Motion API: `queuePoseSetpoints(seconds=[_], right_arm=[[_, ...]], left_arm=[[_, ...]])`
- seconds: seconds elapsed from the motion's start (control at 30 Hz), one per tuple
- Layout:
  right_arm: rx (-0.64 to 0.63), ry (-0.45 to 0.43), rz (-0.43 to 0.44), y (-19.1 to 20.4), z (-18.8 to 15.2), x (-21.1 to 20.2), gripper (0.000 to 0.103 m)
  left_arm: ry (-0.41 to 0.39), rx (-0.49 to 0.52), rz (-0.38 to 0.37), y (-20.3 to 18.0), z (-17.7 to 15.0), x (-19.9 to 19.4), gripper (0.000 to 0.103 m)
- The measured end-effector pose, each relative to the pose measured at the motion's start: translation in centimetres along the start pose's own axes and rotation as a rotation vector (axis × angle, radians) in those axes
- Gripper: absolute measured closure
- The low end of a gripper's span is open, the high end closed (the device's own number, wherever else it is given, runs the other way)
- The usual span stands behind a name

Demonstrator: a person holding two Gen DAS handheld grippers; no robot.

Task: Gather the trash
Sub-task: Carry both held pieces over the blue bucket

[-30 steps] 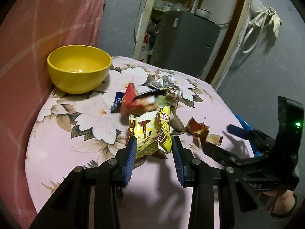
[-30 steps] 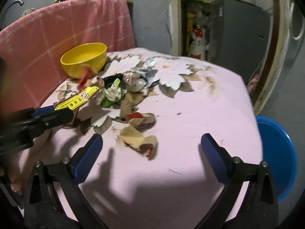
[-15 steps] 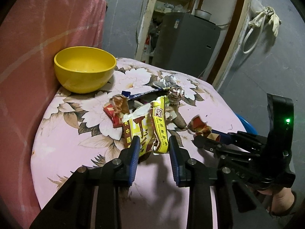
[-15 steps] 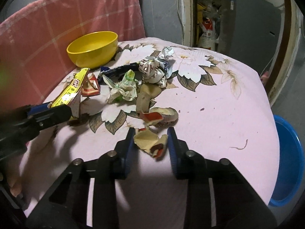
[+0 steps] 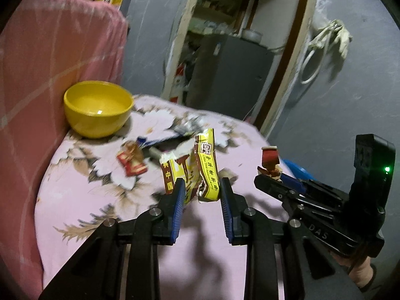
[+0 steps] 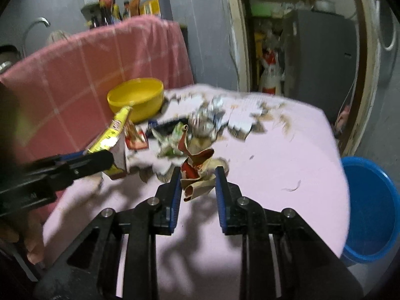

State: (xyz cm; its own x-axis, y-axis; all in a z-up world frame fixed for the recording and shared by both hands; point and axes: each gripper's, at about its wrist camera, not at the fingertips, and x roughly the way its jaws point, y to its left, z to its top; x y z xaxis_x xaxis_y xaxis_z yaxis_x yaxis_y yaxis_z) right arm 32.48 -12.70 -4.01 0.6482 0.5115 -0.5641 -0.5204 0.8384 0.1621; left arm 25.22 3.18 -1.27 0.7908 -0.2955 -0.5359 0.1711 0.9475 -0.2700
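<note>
Yellow and brown, the crumpled snack packet point(image 5: 192, 172) sits pinched between the two blue pads of the left gripper point(image 5: 201, 197), which have just been closing onto it, and it hangs above the pink flowered cloth point(image 5: 105, 200). Over on the other side the right gripper point(image 6: 196, 185) has likewise just been closing, and a curled red-and-tan wrapper point(image 6: 197, 172) is clamped between its pads, also clear of the cloth. So both hands are loaded: the pick-up looks done, and the carry is the step in hand.

Next move, by the look of it, is a swing toward the blue tub point(image 6: 370, 207), which stands low and well off to the right of the right gripper's fingers, beyond the edge of the cloth. That calls for holding the squeeze on these light, springy scraps until each is over the tub, then letting go. The yellow bowl point(image 5: 97, 107) ahead and to the left of the left fingers is another possible target; the pictures do not settle which.

The count: two grippers, two pieces held. Ahead of the fingers on the cloth, one small red packet point(image 5: 131, 162), one silvery foil ball point(image 6: 210, 117), one greenish crumple point(image 6: 172, 140), one dark blue strip point(image 6: 165, 125). Blur hides any smaller bits. One bowl, one tub.
</note>
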Motion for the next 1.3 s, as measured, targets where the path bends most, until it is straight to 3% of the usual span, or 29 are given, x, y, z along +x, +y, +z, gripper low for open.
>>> queuePoseSetpoints(seconds=[0.33, 0.63, 0.83, 0.97, 1.3], right_arm=[[0.018, -0.316, -0.061, -2.4, 2.5, -9.2, 0.070], [0.056, -0.464, -0.196, -7.2, 3.2, -15.4, 0.069], [0.098, -0.490, -0.316, -11.5, 2.7, -18.1, 0.068], [0.140, -0.474, -0.371, -14.6, 1.6, -19.0, 0.068], [0.282, -0.338, -0.427, -21.5, -1.6, -16.5, 0.068]], left_arm=[[-0.205, 0.089, -0.114, -6.1, 3.5, -1.8, 0.080], [-0.300, 0.227, -0.236, -14.3, 6.7, -0.1, 0.080], [-0.271, 0.286, -0.326, -19.3, 7.8, 3.2, 0.080], [-0.208, 0.312, -0.359, -21.9, 7.7, 6.1, 0.080], [-0.010, 0.348, -0.371, -25.3, 6.1, 14.0, 0.080]])
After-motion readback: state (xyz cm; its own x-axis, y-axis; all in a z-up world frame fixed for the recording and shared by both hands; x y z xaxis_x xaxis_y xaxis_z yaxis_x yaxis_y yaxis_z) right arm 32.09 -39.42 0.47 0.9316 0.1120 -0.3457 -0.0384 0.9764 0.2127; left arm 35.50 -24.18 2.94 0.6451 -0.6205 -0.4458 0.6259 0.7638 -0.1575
